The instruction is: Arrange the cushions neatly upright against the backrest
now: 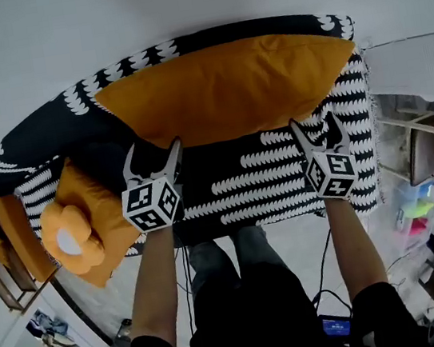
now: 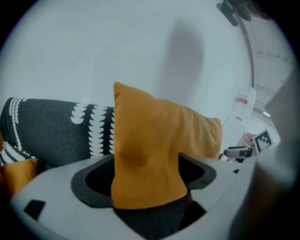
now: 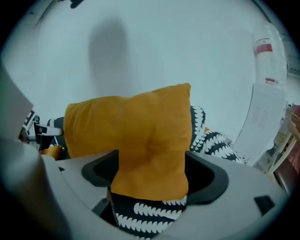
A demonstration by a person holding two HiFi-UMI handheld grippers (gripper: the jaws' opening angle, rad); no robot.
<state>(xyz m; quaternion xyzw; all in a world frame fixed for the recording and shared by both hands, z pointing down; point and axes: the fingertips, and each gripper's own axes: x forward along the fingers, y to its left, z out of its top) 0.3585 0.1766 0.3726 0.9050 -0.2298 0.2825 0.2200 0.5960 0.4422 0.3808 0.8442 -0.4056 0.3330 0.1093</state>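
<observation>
A big orange cushion [image 1: 228, 86] stood upright on the sofa [image 1: 282, 175], leaning along its backrest [image 1: 143, 58] and covering most of the backrest's width. The left gripper [image 1: 153, 150] hung over the sofa seat at the cushion's lower left corner, jaws spread wide. In the left gripper view that corner [image 2: 154, 145] lay between the jaws, with neither pad pressing it. The right gripper [image 1: 312, 124] was over the seat at the cushion's lower right corner, jaws equally wide. There the cushion [image 3: 140, 136] also sat loose in the gap, above the black-and-white sofa cover [image 3: 150, 211]. At the sofa's left end lay a smaller orange cushion [image 1: 97, 207], flat on the seat, well apart from the big one.
</observation>
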